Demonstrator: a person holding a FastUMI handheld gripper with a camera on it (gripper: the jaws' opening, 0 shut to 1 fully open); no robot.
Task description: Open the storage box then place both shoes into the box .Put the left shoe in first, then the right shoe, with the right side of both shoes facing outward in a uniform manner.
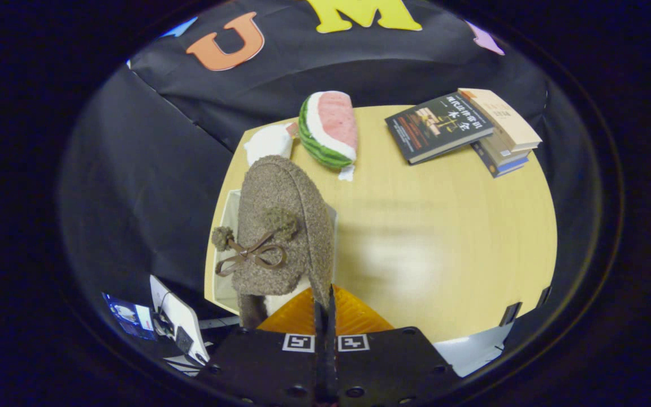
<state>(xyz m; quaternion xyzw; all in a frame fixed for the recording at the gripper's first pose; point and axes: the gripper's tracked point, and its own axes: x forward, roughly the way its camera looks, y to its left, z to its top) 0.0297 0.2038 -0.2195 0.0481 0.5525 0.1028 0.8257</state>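
Gripping the shoe (280,226) by its collar edge, the gripper (325,308) jaws seem closed, above the storage box (225,282).

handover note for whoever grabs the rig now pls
Gripper: shut on the brown fuzzy shoe, pinching its collar edge, shoe lifted.
The shoe hangs over the storage box at the table's near left edge; the box looks open.
Done: box opened, one shoe picked up.
Left: lower this shoe in, place the other. Which shoe this is, I cannot tell.
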